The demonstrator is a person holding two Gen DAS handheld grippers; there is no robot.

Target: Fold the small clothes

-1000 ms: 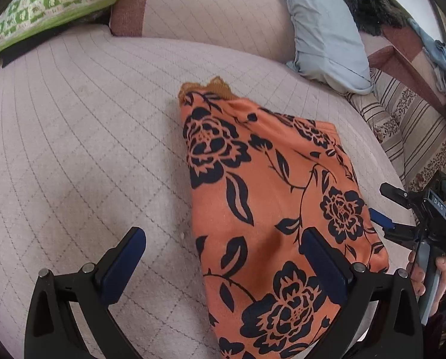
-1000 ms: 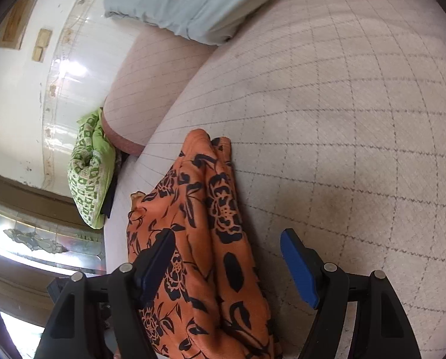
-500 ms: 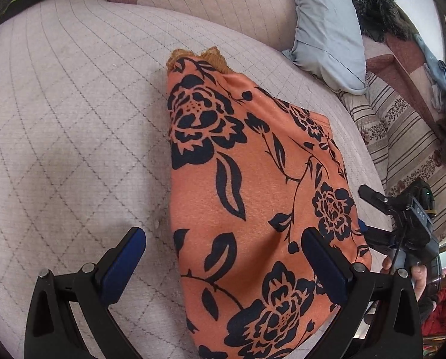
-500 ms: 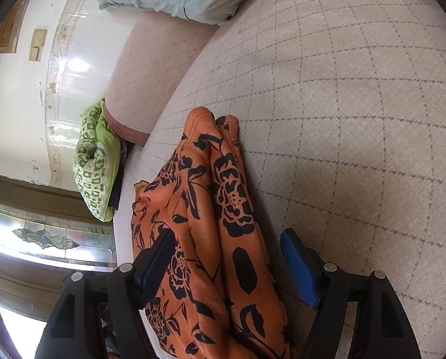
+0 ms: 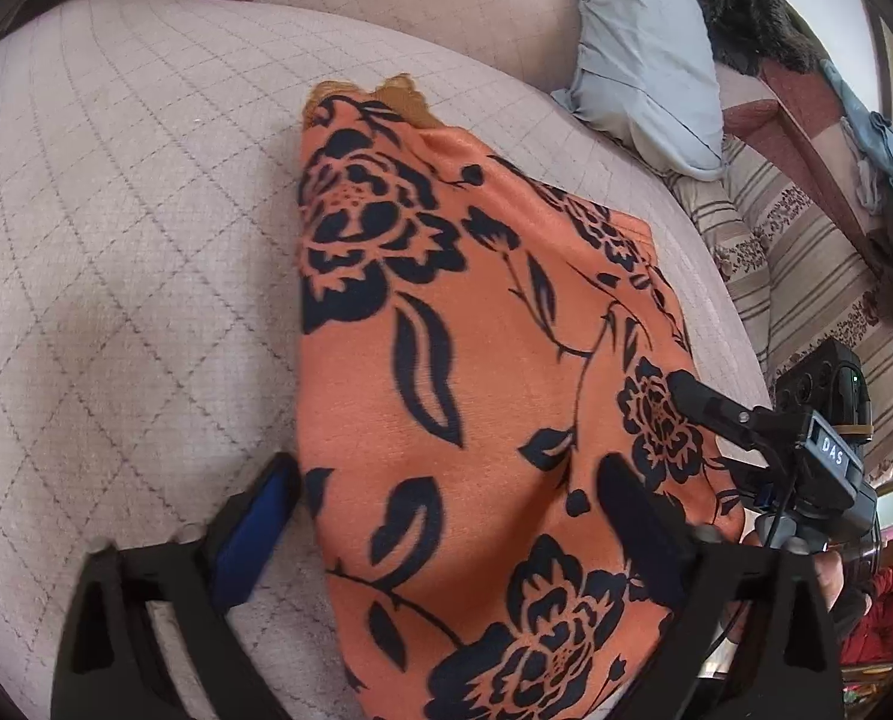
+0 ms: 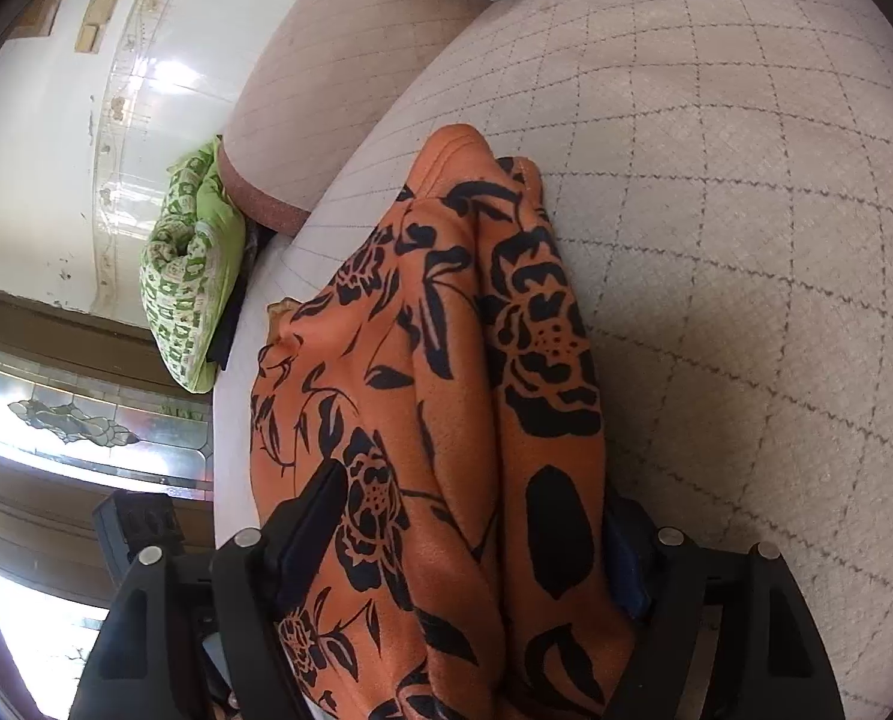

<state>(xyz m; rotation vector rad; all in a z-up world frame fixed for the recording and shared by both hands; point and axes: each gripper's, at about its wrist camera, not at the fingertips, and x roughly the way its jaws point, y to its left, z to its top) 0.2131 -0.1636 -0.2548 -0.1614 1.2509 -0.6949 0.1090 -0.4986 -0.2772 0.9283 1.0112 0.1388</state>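
An orange garment (image 5: pixel 482 360) with black flowers lies folded lengthwise on a quilted beige cushion (image 5: pixel 116 276). My left gripper (image 5: pixel 446 516) is open, and the garment's near end lies between its blue-padded fingers (image 5: pixel 254 522). The right gripper (image 5: pixel 746 450) shows in the left wrist view at the garment's right edge. In the right wrist view the right gripper (image 6: pixel 476 534) is open and straddles the garment (image 6: pixel 458 372), which fills the gap between its fingers and hides the right pad.
A light blue pillow (image 5: pixel 644 42) and a striped sofa (image 5: pixel 818 276) lie beyond the cushion. A green patterned pillow (image 6: pixel 188 276) sits at its far left end by a tiled wall (image 6: pixel 56 120). A dark furry thing (image 5: pixel 746 18) rests on the sofa's back.
Both grippers have moved in over the garment's near end. The cloth now reaches deeper between both pairs of fingers. The jaws stay open.
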